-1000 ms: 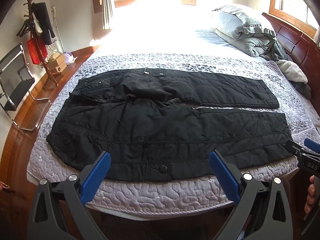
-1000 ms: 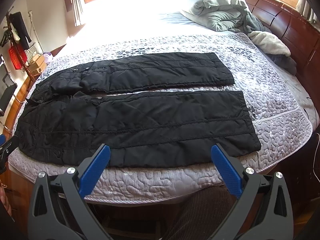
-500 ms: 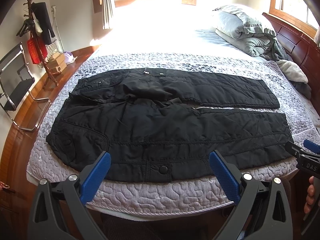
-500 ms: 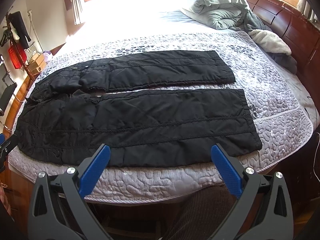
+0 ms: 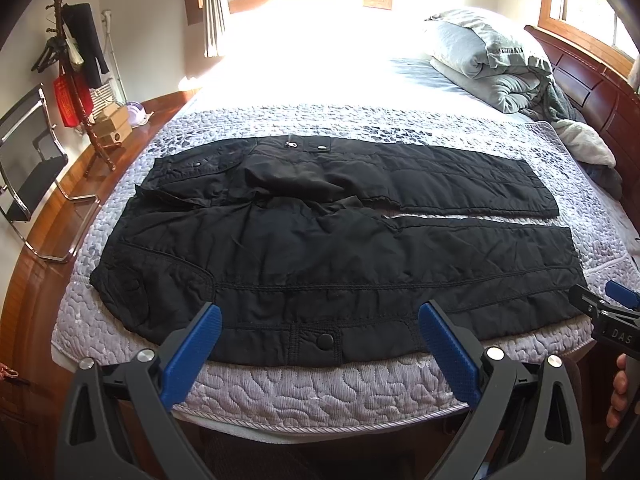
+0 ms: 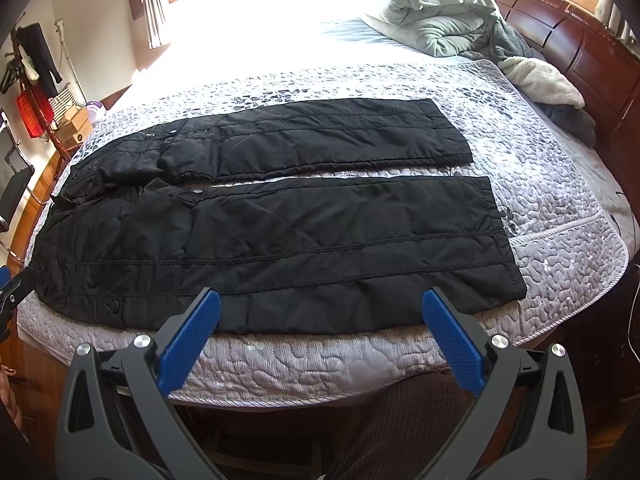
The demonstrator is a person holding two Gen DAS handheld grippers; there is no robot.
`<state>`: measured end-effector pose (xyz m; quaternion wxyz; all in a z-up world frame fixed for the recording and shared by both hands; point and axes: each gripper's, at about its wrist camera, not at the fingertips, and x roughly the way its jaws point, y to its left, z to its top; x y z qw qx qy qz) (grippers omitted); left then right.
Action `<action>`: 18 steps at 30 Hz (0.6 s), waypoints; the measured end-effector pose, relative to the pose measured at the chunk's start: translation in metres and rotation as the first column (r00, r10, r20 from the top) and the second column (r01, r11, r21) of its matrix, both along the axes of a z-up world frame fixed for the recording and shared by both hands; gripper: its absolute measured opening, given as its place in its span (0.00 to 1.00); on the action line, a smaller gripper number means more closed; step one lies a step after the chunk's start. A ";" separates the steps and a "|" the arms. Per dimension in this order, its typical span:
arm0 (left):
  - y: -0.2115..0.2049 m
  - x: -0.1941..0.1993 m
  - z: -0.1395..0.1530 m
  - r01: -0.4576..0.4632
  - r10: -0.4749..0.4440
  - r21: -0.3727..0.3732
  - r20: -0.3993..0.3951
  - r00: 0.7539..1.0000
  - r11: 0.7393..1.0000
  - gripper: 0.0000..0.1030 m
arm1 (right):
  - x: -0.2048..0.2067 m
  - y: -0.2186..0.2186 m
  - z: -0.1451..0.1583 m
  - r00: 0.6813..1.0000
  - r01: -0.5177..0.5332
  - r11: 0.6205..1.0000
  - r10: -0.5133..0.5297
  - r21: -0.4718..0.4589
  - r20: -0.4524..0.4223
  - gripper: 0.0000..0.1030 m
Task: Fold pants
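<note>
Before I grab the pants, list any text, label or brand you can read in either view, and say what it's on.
"DAS": white letters on the black body of the right gripper, cut off at the frame edge.
Red hanging item on the coat stand: markings too blurred to read.
Black pants: no readable label.

There was one pair of black pants (image 5: 328, 256) with two legs. There was one bed (image 5: 320, 384) and one purple quilt (image 6: 560, 184). Two grippers were there, a left gripper (image 5: 320, 336) and a right gripper (image 6: 320, 320). One grey blanket pile (image 5: 492, 60) sat at the back.
</note>
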<state>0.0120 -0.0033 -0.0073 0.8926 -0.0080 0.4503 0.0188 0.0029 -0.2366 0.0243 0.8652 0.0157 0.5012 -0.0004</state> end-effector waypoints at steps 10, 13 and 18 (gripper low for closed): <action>0.006 0.016 -0.011 0.015 -0.018 -0.050 -0.053 0.998 0.999 0.97 | 0.017 0.001 -0.006 0.998 -0.070 0.997 0.070 0.030 -0.009 0.98; 0.013 0.040 -0.018 0.043 -0.052 -0.092 -0.099 0.994 0.995 0.97 | 0.043 0.000 -0.009 0.987 -0.163 0.984 0.164 0.070 -0.004 0.98; 0.033 0.111 -0.033 0.012 -0.043 -0.162 -0.191 0.981 0.987 0.97 | 0.122 -0.017 -0.029 0.976 -0.208 0.962 0.216 0.177 -0.029 0.98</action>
